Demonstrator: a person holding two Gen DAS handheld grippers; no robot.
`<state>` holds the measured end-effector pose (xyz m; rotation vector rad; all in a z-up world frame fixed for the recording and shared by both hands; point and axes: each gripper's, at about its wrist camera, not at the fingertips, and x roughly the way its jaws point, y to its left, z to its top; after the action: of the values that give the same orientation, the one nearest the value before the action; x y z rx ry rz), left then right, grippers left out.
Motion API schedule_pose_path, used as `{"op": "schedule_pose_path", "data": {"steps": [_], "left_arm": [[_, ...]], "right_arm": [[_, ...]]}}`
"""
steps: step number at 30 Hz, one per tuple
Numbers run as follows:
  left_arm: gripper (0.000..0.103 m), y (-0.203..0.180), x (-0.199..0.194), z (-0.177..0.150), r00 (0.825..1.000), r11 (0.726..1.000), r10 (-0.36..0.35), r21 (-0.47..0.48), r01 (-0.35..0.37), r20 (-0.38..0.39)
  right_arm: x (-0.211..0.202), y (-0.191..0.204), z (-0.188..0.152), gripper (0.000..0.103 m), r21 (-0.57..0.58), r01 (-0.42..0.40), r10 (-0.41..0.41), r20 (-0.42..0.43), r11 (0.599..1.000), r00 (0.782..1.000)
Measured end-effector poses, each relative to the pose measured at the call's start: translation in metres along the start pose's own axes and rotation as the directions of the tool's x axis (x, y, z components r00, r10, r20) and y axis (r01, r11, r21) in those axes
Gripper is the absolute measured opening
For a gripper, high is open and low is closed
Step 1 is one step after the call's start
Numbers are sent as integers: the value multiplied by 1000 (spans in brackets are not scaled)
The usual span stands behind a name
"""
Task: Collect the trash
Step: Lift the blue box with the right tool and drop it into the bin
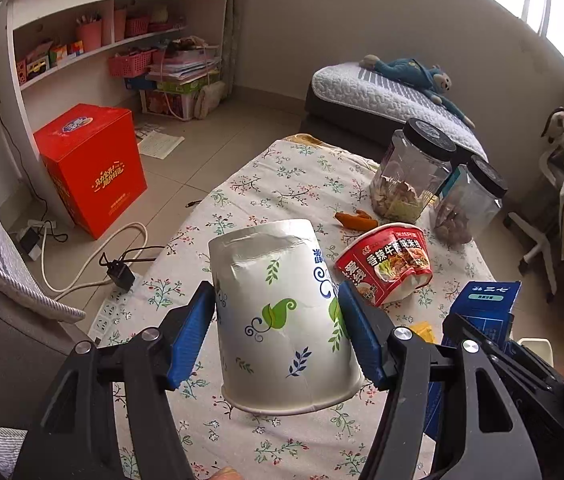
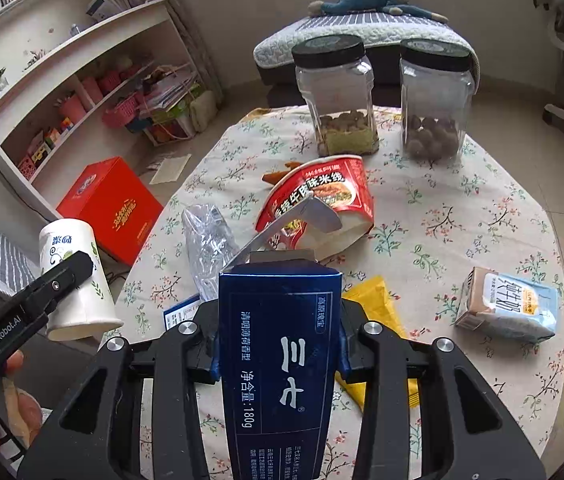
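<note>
We find the left gripper (image 1: 278, 328) clamped across an upturned paper cup (image 1: 282, 312), raised above the table (image 2: 481, 184), while the right gripper (image 2: 280, 352), nearly closed, pinches a blue carton (image 2: 280, 360), both evidently lifted for disposal.

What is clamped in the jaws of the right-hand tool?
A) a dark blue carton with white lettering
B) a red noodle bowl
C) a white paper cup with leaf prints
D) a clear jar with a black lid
A: in the right wrist view the dark blue carton sits pinched between the jaws of the right gripper, while the paper cup is in the left gripper.
</note>
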<state>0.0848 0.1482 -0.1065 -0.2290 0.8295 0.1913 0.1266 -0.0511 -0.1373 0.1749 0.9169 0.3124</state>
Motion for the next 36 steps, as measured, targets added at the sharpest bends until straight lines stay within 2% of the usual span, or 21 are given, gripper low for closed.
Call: {"op": "schedule_pose_path", "data": {"steps": [7,15,30,36], "left_arm": [[63,-18,-13,-2,995,997,29,67,-36,96],[63,-44,-32,-3,974,990,46,118,-73,220],[63,-94,-59,-14,918,974,34,192,-119,396],[63,-111,-66,-17,910,974,-1,207,-92,414]], "right_arm": [[-25,2,6,38,-57,52,-42,159,997,986],[-49,-2,8,38,-99,101,-70,275,990,959],[-100,-21,5,38,-89,252,-184,459,964,869],[-115,-33,4,38,-72,292,-221,493,954,842]]}}
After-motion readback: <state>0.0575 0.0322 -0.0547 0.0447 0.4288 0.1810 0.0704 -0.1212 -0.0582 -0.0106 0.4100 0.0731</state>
